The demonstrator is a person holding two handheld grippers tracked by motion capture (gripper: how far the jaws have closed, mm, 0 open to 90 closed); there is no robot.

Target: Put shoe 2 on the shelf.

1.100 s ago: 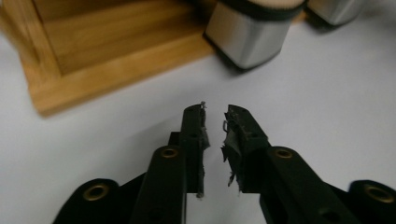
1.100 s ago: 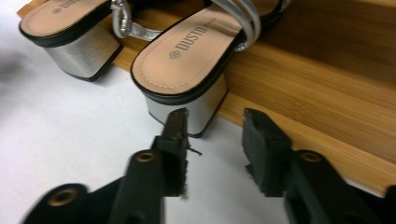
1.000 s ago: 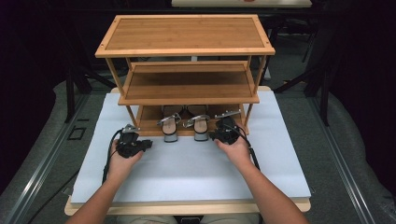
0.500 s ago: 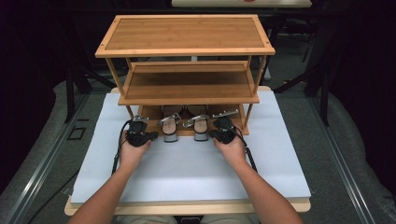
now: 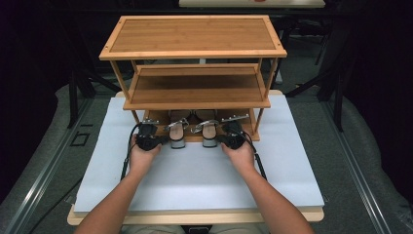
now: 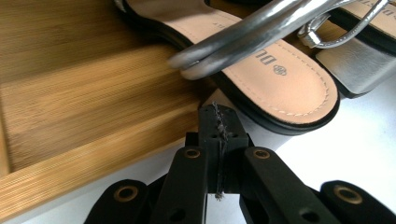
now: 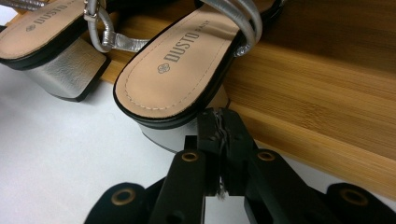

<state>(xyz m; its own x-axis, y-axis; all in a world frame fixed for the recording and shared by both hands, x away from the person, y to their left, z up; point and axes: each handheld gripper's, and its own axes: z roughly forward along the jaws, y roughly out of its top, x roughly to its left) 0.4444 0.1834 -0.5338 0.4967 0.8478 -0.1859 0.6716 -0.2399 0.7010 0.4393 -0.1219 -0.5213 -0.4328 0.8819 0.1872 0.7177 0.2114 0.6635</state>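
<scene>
A pair of silver-strapped block-heel sandals stands on the bottom shelf [image 5: 156,117] of a bamboo shoe rack [image 5: 195,90], heels jutting over the front edge. My left gripper [image 5: 163,141] is shut and empty, its tips just left of the left sandal [image 5: 178,130]. In the left gripper view its tips [image 6: 219,126] sit at the shelf's front lip [image 6: 93,154], just short of that sandal's heel [image 6: 280,79]. My right gripper [image 5: 220,141] is shut and empty beside the right sandal [image 5: 209,129]. Its tips [image 7: 219,128] almost touch the silver heel block under that sandal [image 7: 182,70].
The rack has a middle shelf [image 5: 195,87] and a top board [image 5: 192,35], both bare. It stands on a white sheet [image 5: 195,180] that covers the table, with open sheet between the rack and the front edge. Dark floor and stands surround the table.
My left hand has slid right and forward to the left sandal. The right gripper's jaws have come together; that hand has barely moved.
</scene>
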